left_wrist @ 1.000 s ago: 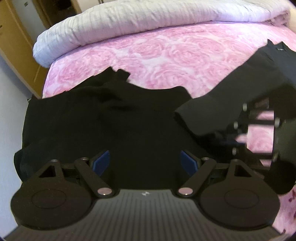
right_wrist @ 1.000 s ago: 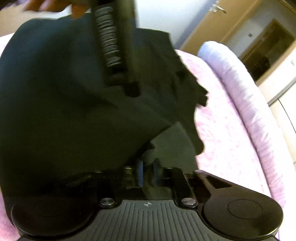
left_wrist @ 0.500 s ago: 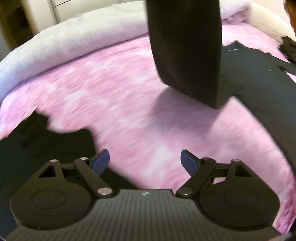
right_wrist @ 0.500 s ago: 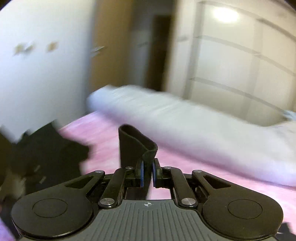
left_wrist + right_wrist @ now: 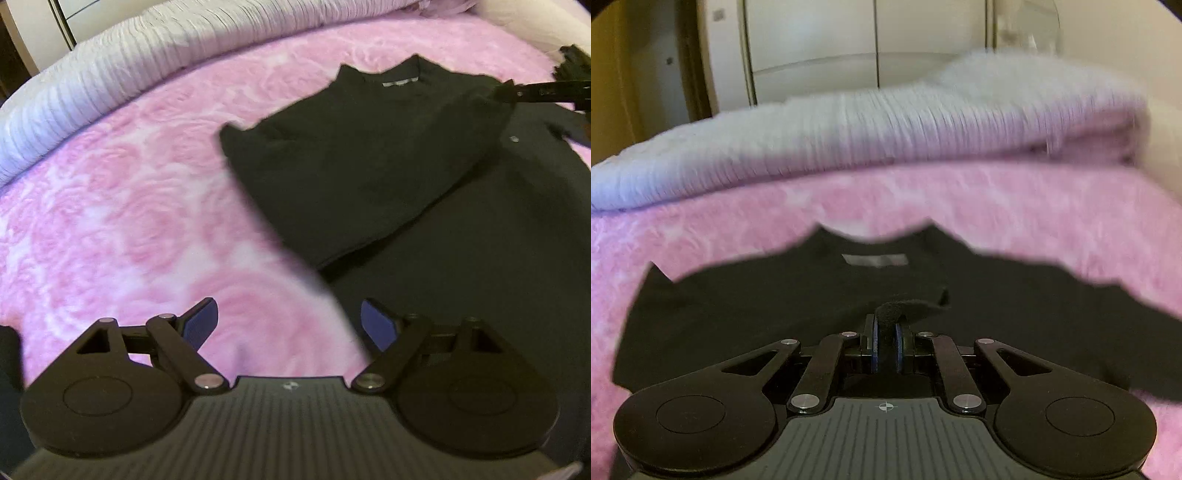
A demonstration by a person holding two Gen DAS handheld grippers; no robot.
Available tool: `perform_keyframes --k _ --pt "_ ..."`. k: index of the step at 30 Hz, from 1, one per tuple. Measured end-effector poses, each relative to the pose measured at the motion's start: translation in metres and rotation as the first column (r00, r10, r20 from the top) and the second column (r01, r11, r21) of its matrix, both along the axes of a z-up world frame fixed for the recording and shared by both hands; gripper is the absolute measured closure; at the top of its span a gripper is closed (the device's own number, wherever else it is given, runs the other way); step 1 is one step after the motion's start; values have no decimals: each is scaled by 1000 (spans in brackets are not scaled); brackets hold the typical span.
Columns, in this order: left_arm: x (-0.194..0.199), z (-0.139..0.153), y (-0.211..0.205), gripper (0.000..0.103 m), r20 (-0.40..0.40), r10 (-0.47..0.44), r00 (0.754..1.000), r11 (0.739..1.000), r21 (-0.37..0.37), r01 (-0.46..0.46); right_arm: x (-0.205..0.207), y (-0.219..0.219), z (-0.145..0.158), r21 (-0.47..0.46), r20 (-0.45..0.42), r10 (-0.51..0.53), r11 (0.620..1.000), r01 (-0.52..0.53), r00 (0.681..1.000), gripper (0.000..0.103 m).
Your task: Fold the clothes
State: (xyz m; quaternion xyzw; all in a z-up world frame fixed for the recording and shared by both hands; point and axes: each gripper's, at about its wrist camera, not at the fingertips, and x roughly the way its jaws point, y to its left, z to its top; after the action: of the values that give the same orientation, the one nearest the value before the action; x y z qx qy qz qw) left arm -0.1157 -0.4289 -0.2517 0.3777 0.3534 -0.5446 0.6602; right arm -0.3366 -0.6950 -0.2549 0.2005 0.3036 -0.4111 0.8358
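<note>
I see the pink floral bedspread [image 5: 129, 206] filling most of both views, with the pale ribbed duvet [image 5: 147, 48] rolled along its far edge at twelve o'clock. The black shirt [image 5: 362, 155] lies on the bedspread toward two o'clock of my left camera, one side folded over its body, collar label up. My left gripper [image 5: 288, 325] hangs above the bed with its fingers spread wide and nothing between them. My right gripper [image 5: 885, 343] is pinching a fold of the shirt's cloth just below the collar.
</note>
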Motion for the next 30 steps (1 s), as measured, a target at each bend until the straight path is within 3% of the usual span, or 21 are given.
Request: perform_keyframes --k 5,11,15,17,20,25,27,30 --pt "-15 -7 -24 21 9 14 1000 1000 13 -14 -52 -18 29 -85 52 -16 996 20 999 95" --pt "-14 -13 -44 21 -42 29 999 1000 0 -29 -68 -34 -8 23 -25 -26 999 26 999 95" --pt "3 -7 -50 21 -125 113 986 991 -60 -122 -75 -34 -22 37 -46 -23 999 25 999 95" --pt "11 -8 -53 21 -131 133 982 988 -55 -142 -79 -27 -22 60 -58 -12 998 16 998 95" --pt "13 -19 -59 29 -72 90 993 996 -2 -91 -83 -20 -27 108 -80 -7 994 16 997 95" --pt "15 -20 -52 56 -151 57 987 998 -11 -59 -85 -5 -14 114 -143 -58 991 74 988 79" --pt "17 -16 -45 56 -192 59 980 997 -37 -67 -80 5 1 110 -135 -43 992 58 990 79" --pt "22 -15 -39 54 -231 68 971 994 -69 -86 -53 17 15 101 -107 61 994 -51 992 78"
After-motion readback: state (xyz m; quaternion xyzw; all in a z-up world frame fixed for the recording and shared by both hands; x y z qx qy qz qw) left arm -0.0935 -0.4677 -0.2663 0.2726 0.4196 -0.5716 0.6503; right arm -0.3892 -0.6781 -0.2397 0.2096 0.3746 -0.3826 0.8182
